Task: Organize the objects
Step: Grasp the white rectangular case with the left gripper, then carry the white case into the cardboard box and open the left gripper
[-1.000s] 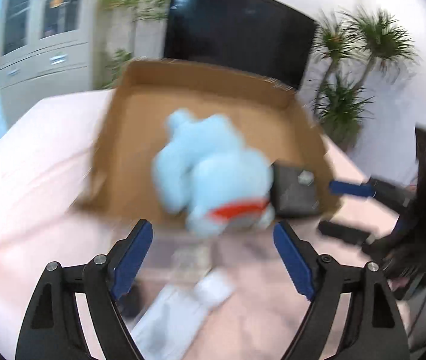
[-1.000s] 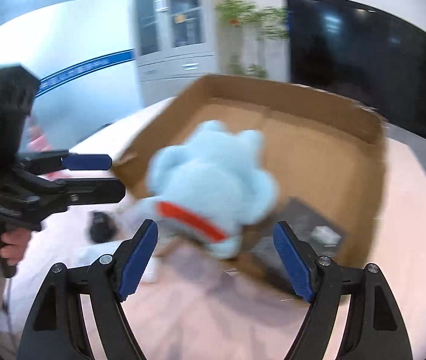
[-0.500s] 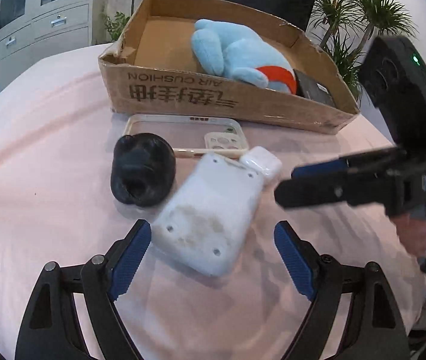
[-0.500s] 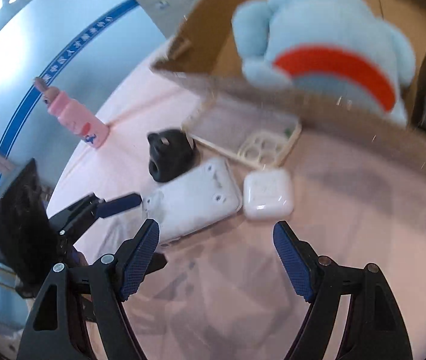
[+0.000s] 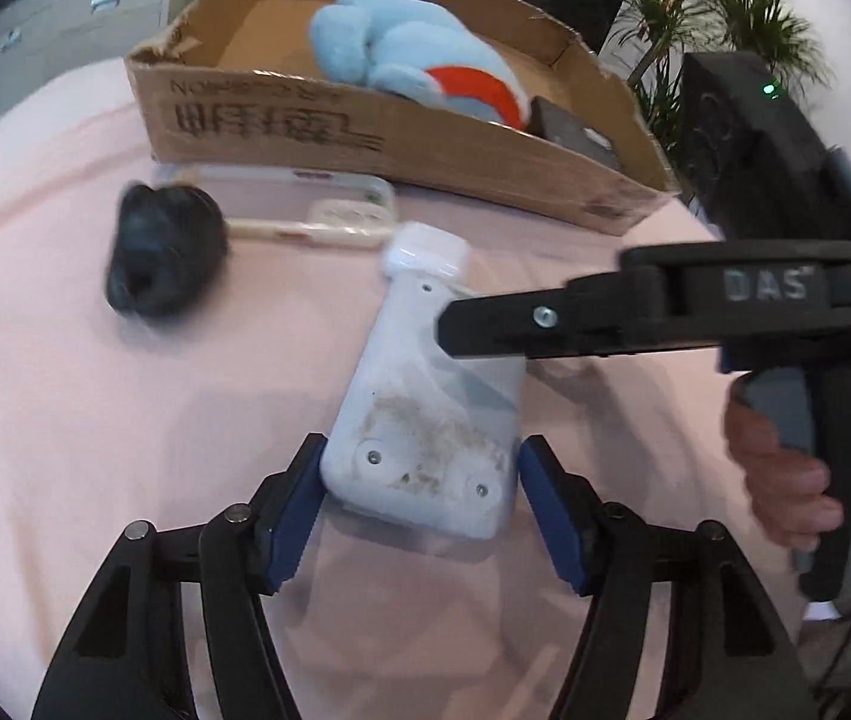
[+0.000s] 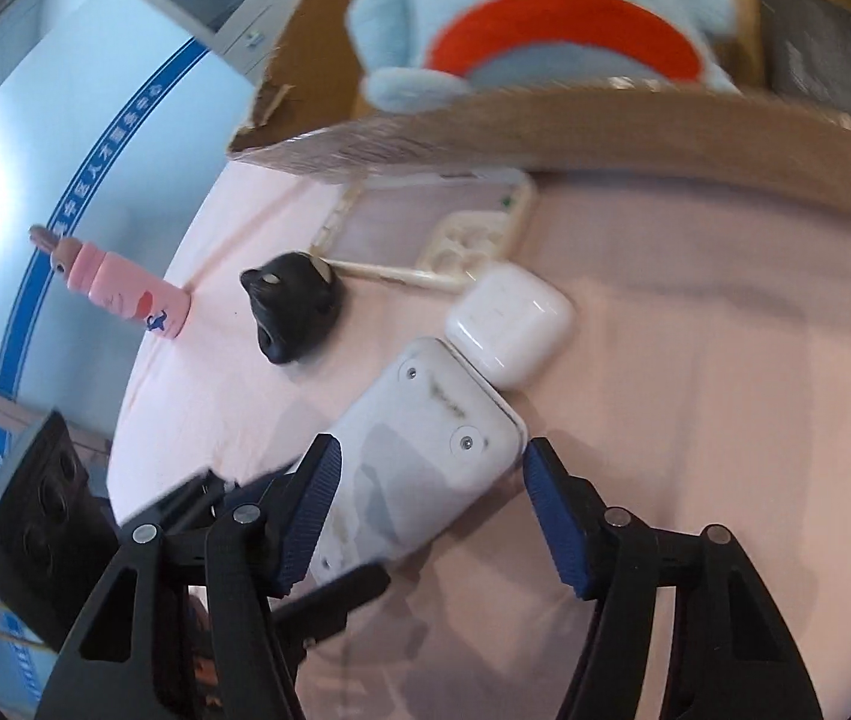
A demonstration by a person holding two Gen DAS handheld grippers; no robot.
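Now both tools bracket the same white plastic device (image 5: 425, 420), which lies flat on the pink-covered desk (image 5: 65, 420). Left tool (image 5: 419, 510): jaws have just been closing, blue pads at the two sides of the device's near end; contact on the left side, a sliver of gap on the right, so a firm grip cannot be told. Right tool (image 6: 425, 504): jaws also just closing, straddling the device's other end, pads close beside it but not clearly pressing. White earbud case (image 6: 509, 330) touches the device's far corner. Clear phone case (image 6: 455, 228) beyond it, black lump (image 6: 293, 312) nearby. Cardboard box (image 5: 401, 144) behind holds a blue plush toy (image 5: 413, 60). Pink bottle (image 6: 119, 288) lies apart.
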